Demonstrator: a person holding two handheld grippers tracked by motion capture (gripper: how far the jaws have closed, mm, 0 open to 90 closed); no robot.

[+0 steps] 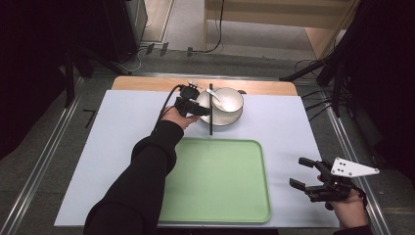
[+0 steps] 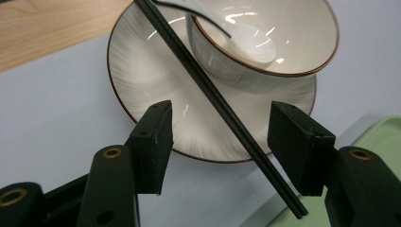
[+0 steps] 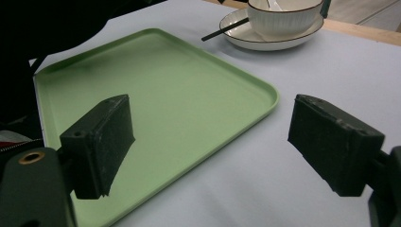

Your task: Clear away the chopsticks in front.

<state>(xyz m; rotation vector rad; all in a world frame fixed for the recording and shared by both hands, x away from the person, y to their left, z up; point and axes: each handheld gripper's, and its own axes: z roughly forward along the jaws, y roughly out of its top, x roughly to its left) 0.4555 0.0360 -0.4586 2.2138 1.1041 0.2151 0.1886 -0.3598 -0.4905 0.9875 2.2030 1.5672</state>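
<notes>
Chopsticks (image 2: pixel 222 106) between left tool (image 2: pixel 220 137) — ungripped.

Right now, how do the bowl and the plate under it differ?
The bowl is deep and holds a white spoon; the plate is wide and shallow. The bowl stands on the plate, whereas the plate lies on the table with black chopsticks across its rim. Both are pale with a dark rim line.

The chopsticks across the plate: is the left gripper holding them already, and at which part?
Not yet. The left gripper is open; the chopsticks pass between its pads near their lower end, with gaps on both sides. The right gripper is open with nothing between its pads.
</notes>
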